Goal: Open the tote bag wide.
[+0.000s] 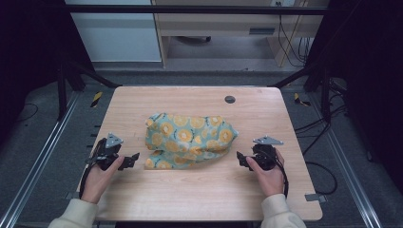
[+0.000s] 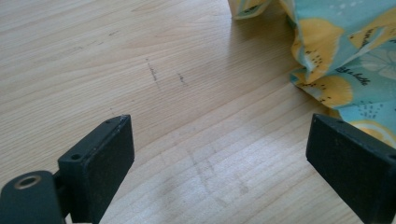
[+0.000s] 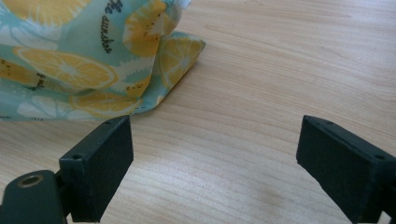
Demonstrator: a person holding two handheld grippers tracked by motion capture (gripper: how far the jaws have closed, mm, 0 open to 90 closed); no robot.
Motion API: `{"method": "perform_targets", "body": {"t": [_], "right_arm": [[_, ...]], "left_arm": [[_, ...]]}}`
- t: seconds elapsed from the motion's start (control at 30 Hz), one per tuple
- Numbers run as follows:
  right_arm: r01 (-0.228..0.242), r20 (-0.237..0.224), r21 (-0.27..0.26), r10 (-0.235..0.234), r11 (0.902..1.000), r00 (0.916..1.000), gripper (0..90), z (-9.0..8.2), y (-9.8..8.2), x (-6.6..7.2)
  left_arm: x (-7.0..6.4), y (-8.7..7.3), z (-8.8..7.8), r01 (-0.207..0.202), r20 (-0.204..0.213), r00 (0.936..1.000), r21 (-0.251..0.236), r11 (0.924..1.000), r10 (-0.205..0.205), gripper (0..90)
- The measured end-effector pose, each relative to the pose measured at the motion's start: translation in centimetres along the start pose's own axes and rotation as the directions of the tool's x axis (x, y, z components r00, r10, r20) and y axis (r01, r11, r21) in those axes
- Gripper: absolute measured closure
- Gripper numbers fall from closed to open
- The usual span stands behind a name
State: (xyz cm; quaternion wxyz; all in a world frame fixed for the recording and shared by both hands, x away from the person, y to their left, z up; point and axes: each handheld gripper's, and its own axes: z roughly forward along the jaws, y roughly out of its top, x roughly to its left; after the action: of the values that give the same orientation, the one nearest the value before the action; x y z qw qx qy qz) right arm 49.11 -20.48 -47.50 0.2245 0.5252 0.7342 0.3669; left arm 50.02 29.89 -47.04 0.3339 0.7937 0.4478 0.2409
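A crumpled teal cloth with orange-slice prints (image 1: pixel 187 138) lies bunched in the middle of the wooden table (image 1: pixel 199 102). My left gripper (image 1: pixel 134 158) rests on the table just left of the cloth's near-left corner, open, with bare wood between its jaws (image 2: pixel 219 154); the cloth (image 2: pixel 345 60) fills that view's upper right. My right gripper (image 1: pixel 241 158) sits to the right of the cloth's near edge, open and holding nothing (image 3: pixel 215 158). The cloth's folded corner (image 3: pixel 93 60) lies ahead and to the left of it.
A small dark round grommet (image 1: pixel 230 99) is set in the table near its far edge. Black frame posts stand at both far corners, and cables trail on the floor to the right. A broad strip of bare wood runs along the near edge.
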Motion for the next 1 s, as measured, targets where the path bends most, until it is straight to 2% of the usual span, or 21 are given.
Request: {"method": "perform_targets", "body": {"t": [0.17,0.27,0.33,0.6,0.73,0.77,0.8,0.87,0.93,1.0], "right_arm": [[0.003,0.000,-0.013,-0.003,0.9999,1.0000,11.7,0.0,0.1,0.0],[0.000,0.002,-0.015,0.000,0.9999,1.0000,11.9,-0.1,0.4,0.2],[0.021,-0.005,-0.022,-0.021,0.9995,0.9998,12.4,-0.2,0.5,0.4],[0.046,-0.028,-0.039,-0.047,0.9982,0.9985,18.0,-0.9,1.0,1.2],[0.066,-0.029,-0.067,-0.068,0.9956,0.9972,21.9,-1.6,1.9,1.9],[0.094,-0.038,-0.075,-0.097,0.9928,0.9946,23.9,-1.9,2.6,2.3],[0.102,-0.042,-0.082,-0.105,0.9915,0.9935,24.9,-2.1,3.1,2.5],[0.110,-0.050,-0.084,-0.114,0.9904,0.9922,25.8,-2.3,3.5,2.7],[0.146,-0.057,-0.079,-0.151,0.9861,0.9870,26.9,-2.5,5.0,3.0],[0.150,-0.056,-0.072,-0.154,0.9860,0.9864,27.2,-2.5,5.5,3.1]], "left_arm": [[0.6,-0.1,0.0,0.010,-0.017,0.9998,-0.011,0.9999,-0.010,7.6],[0.8,-0.3,0.1,0.010,-0.024,0.9997,0.000,0.9999,-0.010,7.6],[0.9,-0.3,0.3,0.006,-0.030,0.9995,0.009,0.9999,-0.006,7.6],[0.8,-0.2,0.5,-0.004,-0.040,0.9992,0.016,0.9999,0.004,7.6],[0.7,-0.2,0.6,-0.015,-0.043,0.9990,0.020,0.9997,0.015,7.7],[0.8,-0.3,0.6,-0.013,-0.047,0.9988,0.023,0.9997,0.014,7.7],[0.8,-0.3,0.6,-0.012,-0.048,0.9987,0.025,0.9996,0.013,7.7],[0.9,-0.3,0.6,-0.013,-0.048,0.9987,0.025,0.9996,0.014,7.8],[0.9,-0.4,0.7,-0.013,-0.048,0.9987,0.023,0.9996,0.014,8.3],[0.9,-0.3,0.7,-0.015,-0.046,0.9988,0.023,0.9996,0.016,8.3]]}}
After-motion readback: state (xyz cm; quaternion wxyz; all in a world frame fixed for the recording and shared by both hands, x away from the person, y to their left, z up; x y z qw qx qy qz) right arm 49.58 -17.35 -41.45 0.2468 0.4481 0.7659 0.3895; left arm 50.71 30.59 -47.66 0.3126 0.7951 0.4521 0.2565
